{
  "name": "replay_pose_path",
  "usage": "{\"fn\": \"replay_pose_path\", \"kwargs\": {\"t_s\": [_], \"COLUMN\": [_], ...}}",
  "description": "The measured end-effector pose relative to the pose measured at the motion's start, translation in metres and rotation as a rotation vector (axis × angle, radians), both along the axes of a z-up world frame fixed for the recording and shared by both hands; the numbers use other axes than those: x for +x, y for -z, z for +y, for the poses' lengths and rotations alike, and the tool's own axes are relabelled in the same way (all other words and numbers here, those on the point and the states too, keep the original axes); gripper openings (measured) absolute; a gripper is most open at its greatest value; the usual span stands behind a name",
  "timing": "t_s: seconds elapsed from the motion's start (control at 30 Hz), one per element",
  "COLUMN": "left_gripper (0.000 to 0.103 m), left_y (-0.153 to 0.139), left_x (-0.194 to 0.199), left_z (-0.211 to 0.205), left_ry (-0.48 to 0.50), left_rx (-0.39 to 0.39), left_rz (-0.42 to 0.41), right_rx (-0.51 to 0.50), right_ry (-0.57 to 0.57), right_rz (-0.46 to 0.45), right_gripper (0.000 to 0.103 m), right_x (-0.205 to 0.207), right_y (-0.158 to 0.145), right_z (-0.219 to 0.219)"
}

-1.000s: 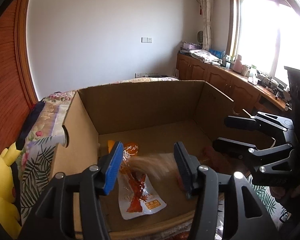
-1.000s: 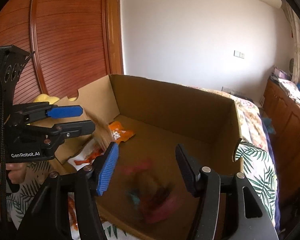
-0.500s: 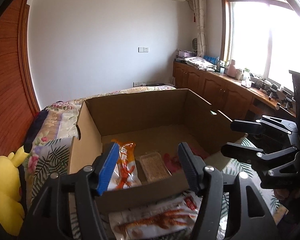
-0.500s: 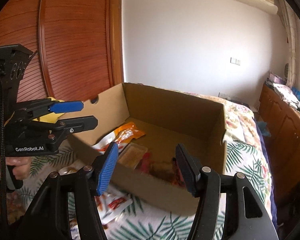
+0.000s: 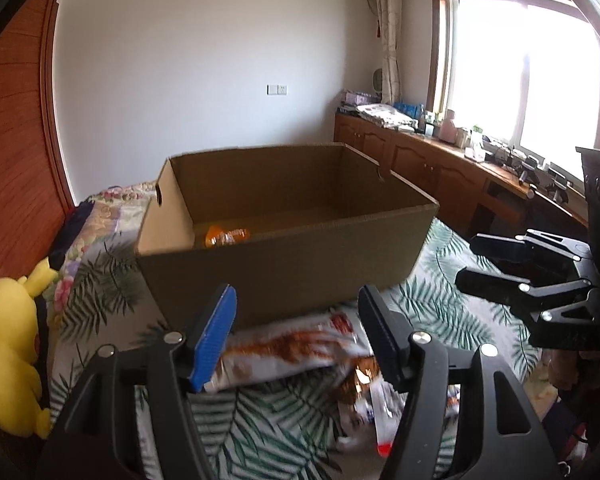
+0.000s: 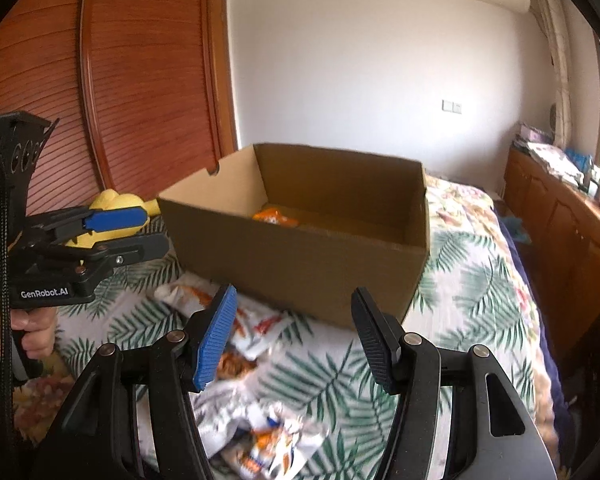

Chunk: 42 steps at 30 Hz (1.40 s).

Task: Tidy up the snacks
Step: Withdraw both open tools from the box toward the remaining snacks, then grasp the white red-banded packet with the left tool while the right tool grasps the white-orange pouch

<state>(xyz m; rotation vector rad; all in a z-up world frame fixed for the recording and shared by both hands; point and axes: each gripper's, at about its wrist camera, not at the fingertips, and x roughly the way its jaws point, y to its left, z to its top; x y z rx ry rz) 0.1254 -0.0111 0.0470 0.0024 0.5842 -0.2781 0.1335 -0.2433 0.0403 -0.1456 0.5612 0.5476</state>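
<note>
step: between picks | left gripper (image 5: 296, 336) apart, empty | right gripper (image 6: 294, 336) apart, empty | next: probably grasp snack packet (image 5: 284, 352) before cardboard box (image 5: 284, 280)

Brown box (image 5: 284, 276); orange packet (image 5: 226, 236); leaf-print bedspread (image 6: 472, 280); yellow plush (image 5: 8, 340).

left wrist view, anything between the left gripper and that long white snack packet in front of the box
Nothing visible. The left gripper is open with the long white snack packet lying on the bedspread just past its fingertips, in front of the cardboard box.
</note>
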Motion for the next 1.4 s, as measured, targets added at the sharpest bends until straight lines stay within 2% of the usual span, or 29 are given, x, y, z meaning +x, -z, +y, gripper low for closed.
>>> {"fn": "replay_pose_path", "kwargs": {"t_s": [0.37,0.67,1.4], "left_gripper": [0.064,0.064,0.064], "left_y": [0.034,0.050,0.078], "left_x": [-0.030,-0.045,-0.026], "left_z": [-0.025,-0.051,-0.096], "left_ry": [0.043,0.076,0.140], "left_rx": [-0.007,0.008,0.088], "left_rz": [0.071,0.113,0.222], "right_rx": [0.021,0.044,0.075], "right_ry": [0.051,0.093,0.145], "right_rz": [0.026,0.055,0.103], "right_gripper": [0.061,0.061,0.061], "right_x": [-0.029,-0.041,-0.048], "right_y": [0.028,0.046,0.071], "right_z": [-0.018,-0.032,-0.051]}}
